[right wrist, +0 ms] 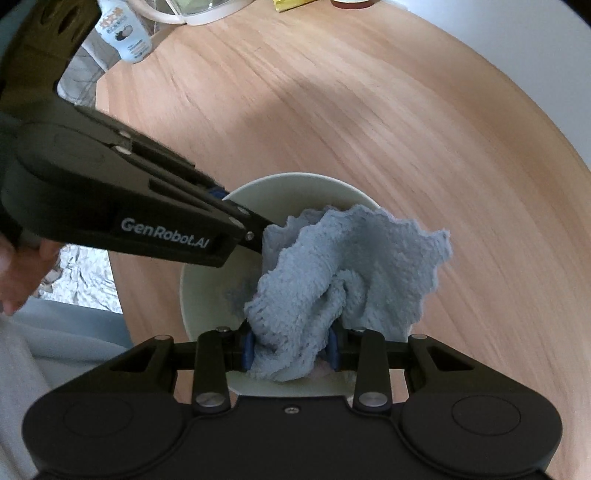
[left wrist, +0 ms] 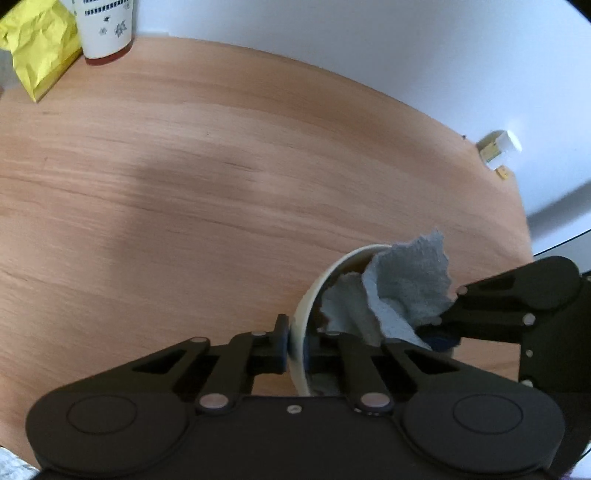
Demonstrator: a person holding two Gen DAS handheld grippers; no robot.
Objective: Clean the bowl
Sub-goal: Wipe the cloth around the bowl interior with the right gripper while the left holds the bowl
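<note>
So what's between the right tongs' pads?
A bunched grey-blue terry cloth, pinched by the right tongs over the cream bowl, in the right wrist view.

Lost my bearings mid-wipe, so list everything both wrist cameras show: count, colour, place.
bowl: one, cream, near table edge, rim pinched by the left gripper
cloth: one, grey-blue, bunched inside the bowl
table: one, light wood
paper cup: one, white patterned, far left
yellow bag: one, beside the cup
small bottle: one, yellow with white cap, far right edge
tube: one, white, far left
left gripper: black, shut on the rim
right gripper: black, shut on the cloth
hand: one, partly seen, lower left
</note>
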